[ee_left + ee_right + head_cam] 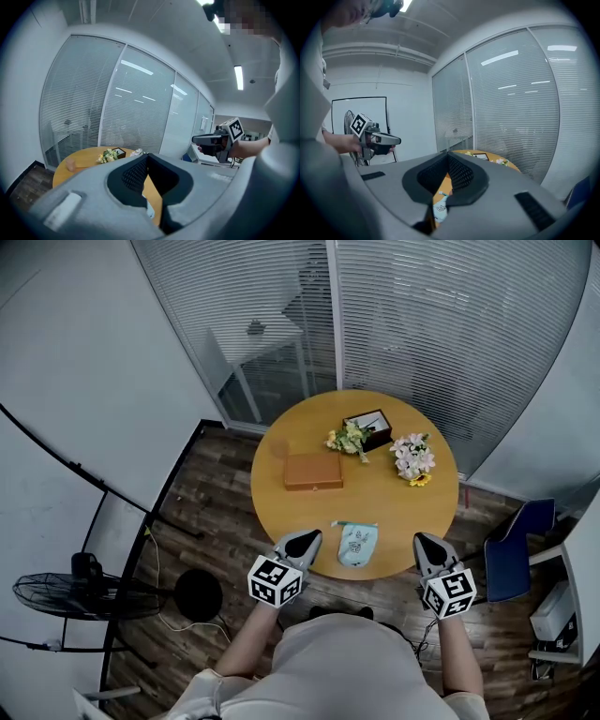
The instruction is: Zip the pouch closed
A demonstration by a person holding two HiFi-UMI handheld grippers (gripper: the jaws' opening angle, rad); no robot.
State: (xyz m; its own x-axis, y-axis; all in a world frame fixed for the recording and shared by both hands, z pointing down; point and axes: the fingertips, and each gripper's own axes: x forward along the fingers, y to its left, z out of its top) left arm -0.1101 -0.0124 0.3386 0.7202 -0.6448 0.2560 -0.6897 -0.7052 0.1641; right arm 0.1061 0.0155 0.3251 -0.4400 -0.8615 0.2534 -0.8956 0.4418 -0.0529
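Note:
A small light-blue pouch [357, 545] lies flat near the front edge of the round wooden table [375, 498]. My left gripper [298, 545] hangs just left of the pouch, and my right gripper [431, 552] hangs to its right, at the table's rim. Both are shut with nothing in them and neither touches the pouch. In the left gripper view the jaws [147, 155] meet at their tips, and a sliver of pouch [149, 208] shows below. The right gripper view shows the same closed jaws [448, 153] over a bit of pouch [439, 208].
Behind the pouch lie a flat brown case [313, 471], a dark box [372, 425] with a yellow-green bouquet [349, 438], and pink flowers [412, 457]. A fan [75, 592] stands on the floor at left, a blue chair [516, 549] at right. Glass walls with blinds rise behind.

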